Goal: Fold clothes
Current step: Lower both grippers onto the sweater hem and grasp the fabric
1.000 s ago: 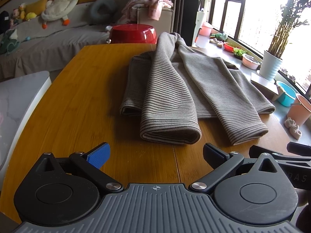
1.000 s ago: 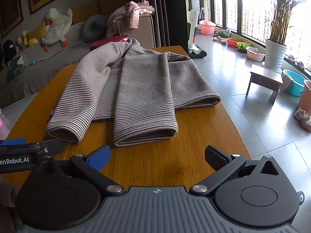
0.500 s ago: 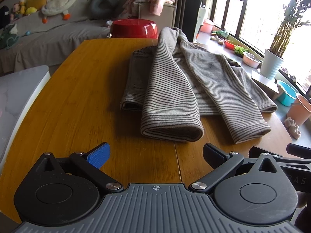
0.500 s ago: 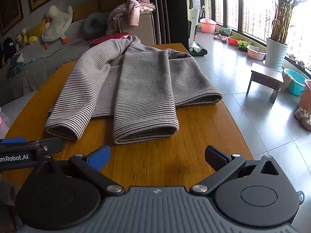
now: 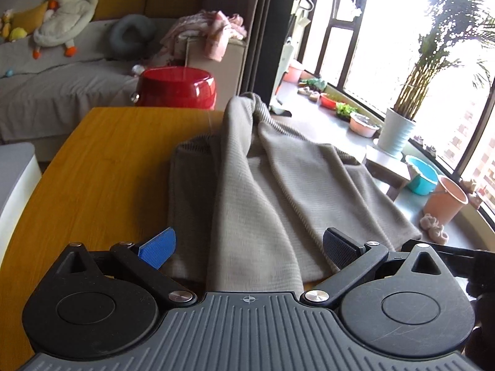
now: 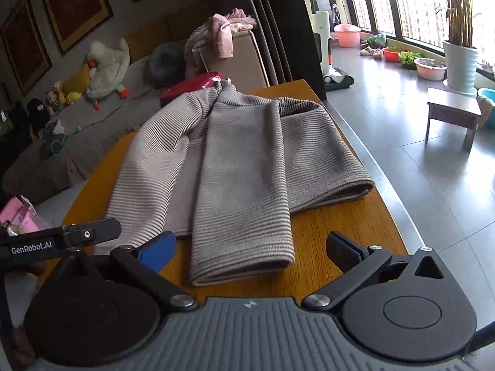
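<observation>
Sweater: you have a striped sweater [image 6: 247, 160] lying flat on the table [image 6: 328, 225], both sleeves folded in over the body and running toward you, cuffs nearest.
Left claw: your left claw [image 5: 247, 249] is spread wide, with a sleeve cuff lying between its two fingers; the view is blurred, so you cannot tell whether the pads touch cloth.
Right claw: your right claw [image 6: 249, 245] is also spread, empty, with the other cuff just ahead of its gap and bare table under it.
Stage: sleeves are in, but the body is at full length, so the fold is part made, in my judgement.
Risk, thin pinch: if you close the left claw on the sleeve alone, the sleeve will lift off the body and the tuck comes undone. Catch the layers beneath too.
Risk, uneven lift: your claws sit at different depths along the cloth. Raising them so would skew the fold and leave one corner trailing.
Risk, edge: the sweater's right side lies close to the table edge [image 6: 380, 167]. A sideways tug could drag it over and the weight would pull the rest after it.
Risk, slip: the knit looks soft and thick, likely to bunch between the pads; a shallow bite may let go mid-lift.
Risk, collision: the claws are near each other, so mind that they do not knock.
</observation>
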The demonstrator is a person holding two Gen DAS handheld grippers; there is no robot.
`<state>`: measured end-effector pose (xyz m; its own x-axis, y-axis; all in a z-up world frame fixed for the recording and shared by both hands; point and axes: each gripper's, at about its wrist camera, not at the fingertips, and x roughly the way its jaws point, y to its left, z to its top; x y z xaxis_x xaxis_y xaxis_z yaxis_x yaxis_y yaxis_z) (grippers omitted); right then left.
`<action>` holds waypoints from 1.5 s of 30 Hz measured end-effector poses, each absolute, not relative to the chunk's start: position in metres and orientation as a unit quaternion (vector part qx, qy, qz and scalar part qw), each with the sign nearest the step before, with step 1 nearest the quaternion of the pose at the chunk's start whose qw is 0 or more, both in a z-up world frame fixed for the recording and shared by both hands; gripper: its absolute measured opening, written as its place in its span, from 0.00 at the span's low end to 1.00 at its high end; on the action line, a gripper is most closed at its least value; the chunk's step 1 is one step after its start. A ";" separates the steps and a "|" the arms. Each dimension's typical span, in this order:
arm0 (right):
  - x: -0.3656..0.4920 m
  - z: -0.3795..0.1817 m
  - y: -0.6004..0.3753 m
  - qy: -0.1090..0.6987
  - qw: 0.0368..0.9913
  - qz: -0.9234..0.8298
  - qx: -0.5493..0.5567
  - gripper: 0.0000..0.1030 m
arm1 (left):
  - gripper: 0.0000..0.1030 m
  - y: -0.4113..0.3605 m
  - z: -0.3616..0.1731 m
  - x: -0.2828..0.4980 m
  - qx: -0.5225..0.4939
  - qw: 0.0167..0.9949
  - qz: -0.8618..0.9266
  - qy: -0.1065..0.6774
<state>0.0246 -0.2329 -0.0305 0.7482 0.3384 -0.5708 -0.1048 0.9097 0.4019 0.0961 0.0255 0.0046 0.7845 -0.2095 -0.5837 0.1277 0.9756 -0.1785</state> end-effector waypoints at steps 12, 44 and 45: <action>0.165 -0.030 -0.207 0.307 0.929 0.164 0.123 1.00 | 1.00 0.014 -0.040 0.207 -0.080 0.891 -0.164 0.416; 0.052 -0.046 -0.167 0.366 0.888 0.272 0.059 1.00 | 0.54 0.064 -0.031 0.079 -0.018 0.898 -0.191 0.396; 0.053 -0.045 -0.168 0.367 0.888 0.269 0.061 1.00 | 0.50 0.064 -0.033 0.078 -0.015 0.898 -0.191 0.396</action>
